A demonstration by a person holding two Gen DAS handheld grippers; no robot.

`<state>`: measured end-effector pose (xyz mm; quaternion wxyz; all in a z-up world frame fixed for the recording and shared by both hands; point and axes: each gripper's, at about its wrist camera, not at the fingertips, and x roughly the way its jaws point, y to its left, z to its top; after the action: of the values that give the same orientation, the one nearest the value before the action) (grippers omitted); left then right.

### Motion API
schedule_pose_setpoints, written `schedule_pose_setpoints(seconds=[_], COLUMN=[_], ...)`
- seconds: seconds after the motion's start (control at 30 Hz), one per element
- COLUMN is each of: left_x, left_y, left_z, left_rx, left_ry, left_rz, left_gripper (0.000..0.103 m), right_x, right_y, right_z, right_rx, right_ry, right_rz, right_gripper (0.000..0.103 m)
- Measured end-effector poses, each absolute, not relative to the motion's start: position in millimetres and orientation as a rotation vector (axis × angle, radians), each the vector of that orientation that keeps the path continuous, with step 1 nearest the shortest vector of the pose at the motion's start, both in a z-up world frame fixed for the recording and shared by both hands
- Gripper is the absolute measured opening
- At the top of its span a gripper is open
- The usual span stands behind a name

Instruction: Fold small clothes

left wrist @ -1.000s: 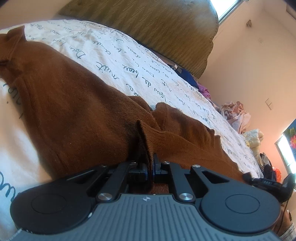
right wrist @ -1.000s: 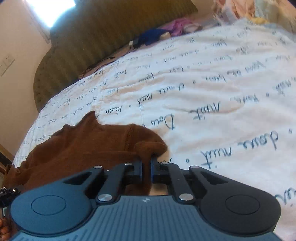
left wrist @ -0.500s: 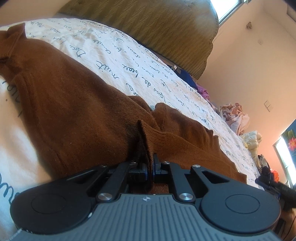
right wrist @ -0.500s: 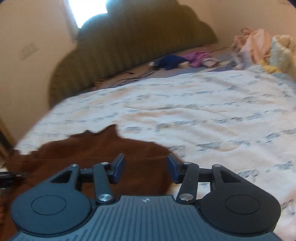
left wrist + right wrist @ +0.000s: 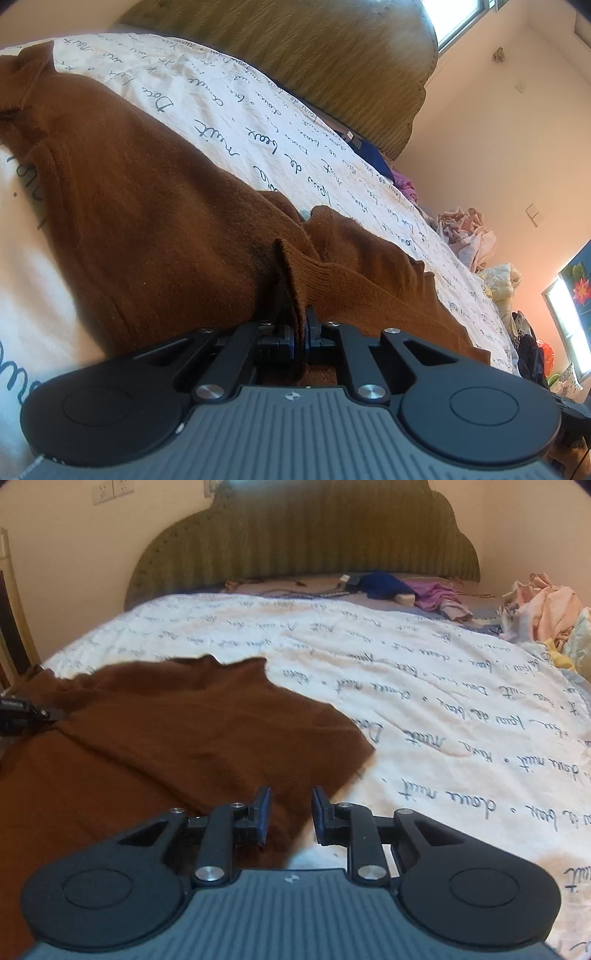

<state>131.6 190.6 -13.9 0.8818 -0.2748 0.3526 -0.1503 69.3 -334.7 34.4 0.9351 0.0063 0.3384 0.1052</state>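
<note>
A brown knit sweater point(image 5: 147, 221) lies spread on the white bedspread with script writing point(image 5: 258, 122). My left gripper point(image 5: 300, 339) is shut on a ribbed edge of the sweater, which stands up in a pinched fold between the fingers. In the right wrist view the sweater point(image 5: 184, 731) lies flat across the left half of the bed. My right gripper point(image 5: 290, 812) is open and empty, low over the sweater's near right edge. The left gripper point(image 5: 22, 716) shows at the far left edge, on the sweater.
A green padded headboard point(image 5: 295, 546) stands at the far end of the bed. Blue and purple clothes point(image 5: 406, 589) lie by it. A pile of pale clothes point(image 5: 546, 609) sits at the right side. A window point(image 5: 572, 332) is on the wall.
My right gripper opened, let go of the sweater's edge, and pulled up and back; the sweater now lies flat there. My left gripper kept its hold and barely moved.
</note>
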Motion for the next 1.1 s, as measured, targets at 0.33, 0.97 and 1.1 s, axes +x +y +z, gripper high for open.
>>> schedule_pose_setpoints(seconds=[0.33, 0.97, 1.1], left_x=[132, 134, 136], left_y=[188, 197, 203], left_z=[-13, -19, -22], left_rx=[-0.552, -0.618, -0.665], left_ry=[0.732, 0.735, 0.735], left_rz=[-0.308, -0.324, -0.338], left_gripper=[0.015, 0.015, 0.015], right_x=[119, 97, 90], right_y=[-360, -287, -287], right_z=[-2, -17, 3], right_rx=[0.116, -0.053, 0.072], right_ry=[0.739, 0.693, 0.686], right_rz=[0.013, 0.069, 0.000], right_gripper=[0.024, 0.095, 0.096])
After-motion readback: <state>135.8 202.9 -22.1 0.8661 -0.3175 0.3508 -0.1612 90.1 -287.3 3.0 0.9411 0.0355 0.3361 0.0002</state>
